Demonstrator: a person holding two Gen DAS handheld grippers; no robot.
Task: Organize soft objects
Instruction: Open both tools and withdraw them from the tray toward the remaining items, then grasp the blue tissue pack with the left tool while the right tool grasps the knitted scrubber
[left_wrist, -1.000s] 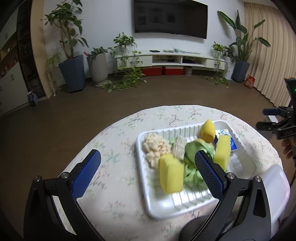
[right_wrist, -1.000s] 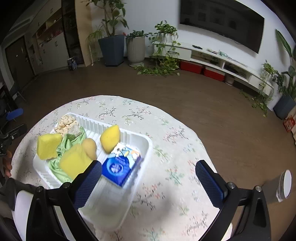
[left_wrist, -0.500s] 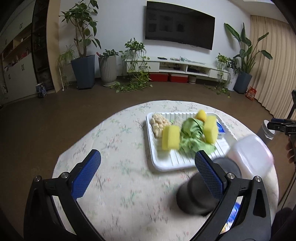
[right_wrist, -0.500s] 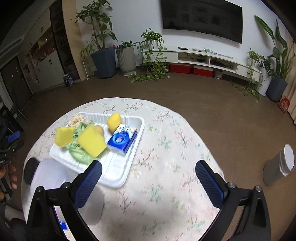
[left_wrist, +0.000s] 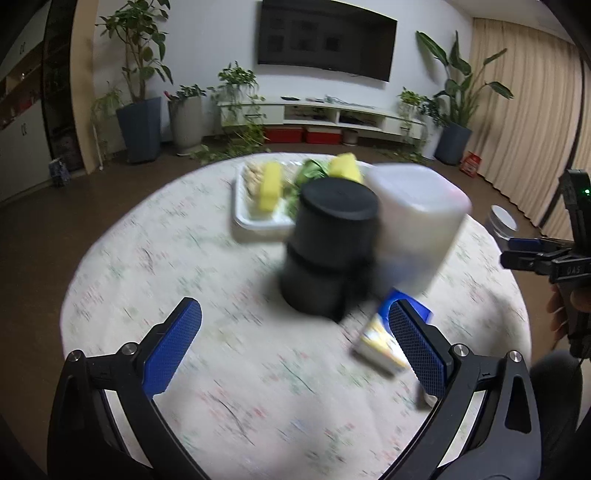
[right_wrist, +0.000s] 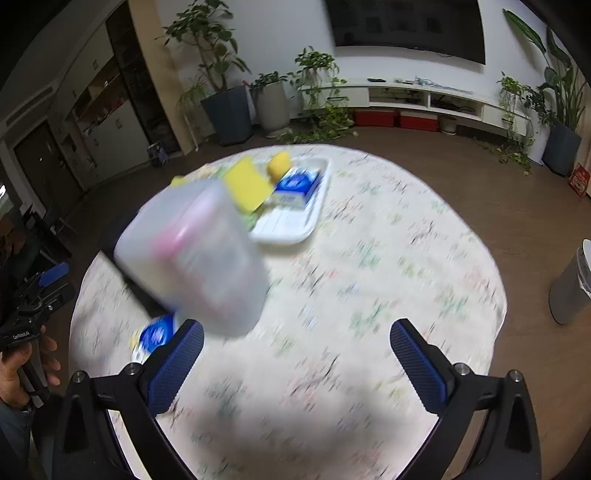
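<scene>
A white tray (left_wrist: 255, 218) at the table's far side holds yellow sponges (left_wrist: 269, 184), a green cloth (left_wrist: 306, 173) and a blue pack (right_wrist: 295, 184). In front of it stand a black cylindrical container (left_wrist: 328, 251) and a translucent white container (left_wrist: 417, 221), both blurred. A second blue-and-yellow pack (left_wrist: 382, 343) lies on the tablecloth by my left gripper's right finger. My left gripper (left_wrist: 293, 332) is open and holds nothing, a short way before the black container. My right gripper (right_wrist: 295, 347) is also open and holds nothing, with the translucent container (right_wrist: 195, 258) above its left finger.
The round table has a floral cloth (right_wrist: 388, 258). A grey bin (right_wrist: 572, 288) stands on the floor to the right. A hand (right_wrist: 18, 365) holds the other gripper at the left edge. Potted plants and a TV cabinet line the far wall.
Both grippers have pulled back from the tray toward the table's near side. The black and translucent containers and a pack on the cloth have come into view. Both stay open.
</scene>
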